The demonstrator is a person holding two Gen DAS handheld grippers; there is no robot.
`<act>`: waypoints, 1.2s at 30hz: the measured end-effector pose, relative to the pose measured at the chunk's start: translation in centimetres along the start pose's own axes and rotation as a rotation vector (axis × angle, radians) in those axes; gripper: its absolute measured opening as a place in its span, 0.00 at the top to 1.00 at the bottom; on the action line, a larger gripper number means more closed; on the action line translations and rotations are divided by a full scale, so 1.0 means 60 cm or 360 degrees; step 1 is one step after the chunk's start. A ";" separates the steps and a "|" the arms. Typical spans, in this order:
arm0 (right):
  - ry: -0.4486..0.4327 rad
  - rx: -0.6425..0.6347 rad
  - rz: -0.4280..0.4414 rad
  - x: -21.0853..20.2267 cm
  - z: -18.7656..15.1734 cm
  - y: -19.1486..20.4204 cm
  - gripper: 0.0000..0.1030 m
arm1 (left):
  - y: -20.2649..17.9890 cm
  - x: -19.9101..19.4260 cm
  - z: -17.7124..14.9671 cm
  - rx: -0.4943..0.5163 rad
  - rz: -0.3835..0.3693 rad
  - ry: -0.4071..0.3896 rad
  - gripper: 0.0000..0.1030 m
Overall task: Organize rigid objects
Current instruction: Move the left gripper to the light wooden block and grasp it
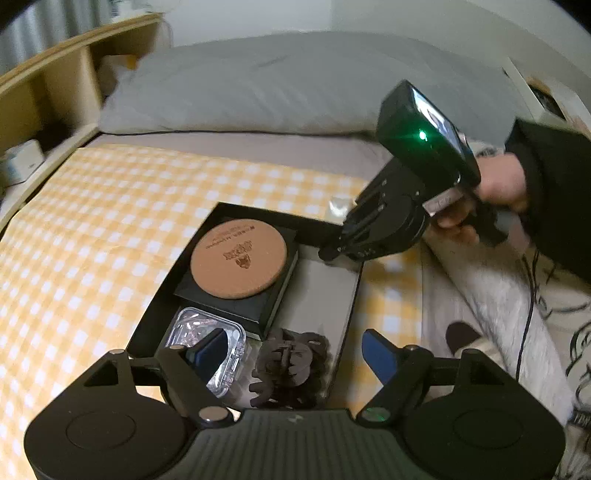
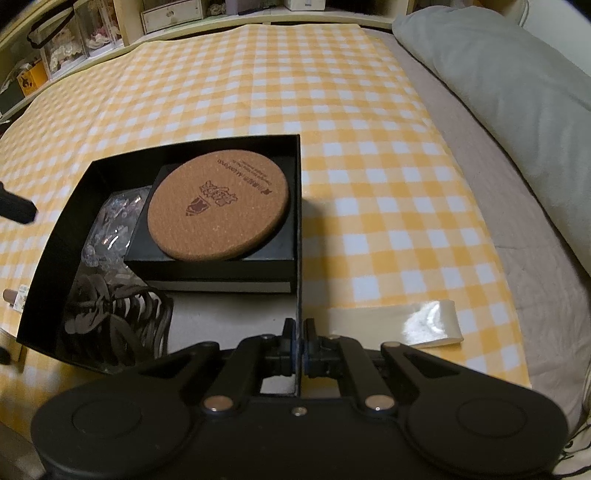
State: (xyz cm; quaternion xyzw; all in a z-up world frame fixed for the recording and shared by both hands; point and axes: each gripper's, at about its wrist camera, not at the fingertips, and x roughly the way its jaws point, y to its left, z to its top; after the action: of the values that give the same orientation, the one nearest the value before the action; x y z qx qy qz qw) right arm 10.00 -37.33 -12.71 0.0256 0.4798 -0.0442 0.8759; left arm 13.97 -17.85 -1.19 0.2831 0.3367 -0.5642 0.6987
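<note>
Yellow-and-white checked cloth [image 1: 92, 221] over a bed, grey pillow [image 1: 277, 85] behind, cluttered shelves [image 2: 166, 11] along the far side. Kept the left gripper [image 1: 295, 343] with its blue pads [image 1: 376, 356] well apart, gripping nothing, poised above the dark brown hair claw [image 1: 291, 365] lying in the near end of the open black box [image 1: 258, 212]. Had the right gripper [image 2: 299, 343] pinched together on the box's thin side wall, steadying it, with the hand [image 1: 502, 181] behind the handle. Found a clear plastic case [image 1: 184, 325] just beside the hair claw, then a smaller black box [image 1: 258, 306] with a round cork coaster [image 1: 239, 258] resting on top, filling the far end. Judged the step as a release: hair claw apparently set down in the box, not held. Called next for a straight lift of the left gripper clear of the box walls, pads kept wide so as not to snag the claw's teeth, then a reach for whatever remained outside, possibly the glossy cream strip [image 2: 406, 325] on the cloth near the right gripper. Saw bare box floor [image 1: 317, 295] only along the right-hand side, between the smaller box and the pinched wall; open cloth well clear to the left, soft bedding close on the right.
</note>
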 end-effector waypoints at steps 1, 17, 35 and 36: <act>-0.0009 0.0005 0.0004 -0.003 0.001 -0.001 0.96 | -0.003 -0.006 -0.002 -0.0032 0.0018 -0.0020 0.22; -0.0139 0.0074 0.0040 -0.033 0.010 -0.008 0.97 | -0.040 -0.107 -0.078 -0.0687 0.0619 -0.0410 0.03; -0.0113 0.0026 -0.0007 -0.022 0.008 -0.002 0.97 | -0.007 -0.091 -0.227 -0.1545 0.0909 -0.0004 0.00; -0.0112 0.0026 -0.0007 -0.022 0.008 -0.002 0.97 | -0.005 -0.088 -0.230 -0.1563 0.0920 0.0012 0.00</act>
State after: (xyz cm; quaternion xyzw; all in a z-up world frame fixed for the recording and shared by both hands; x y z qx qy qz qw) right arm 9.70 -37.42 -11.31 0.0301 0.4484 -0.0509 0.8919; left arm 10.84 -4.05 -5.51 0.0079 0.4709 -0.1264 0.8731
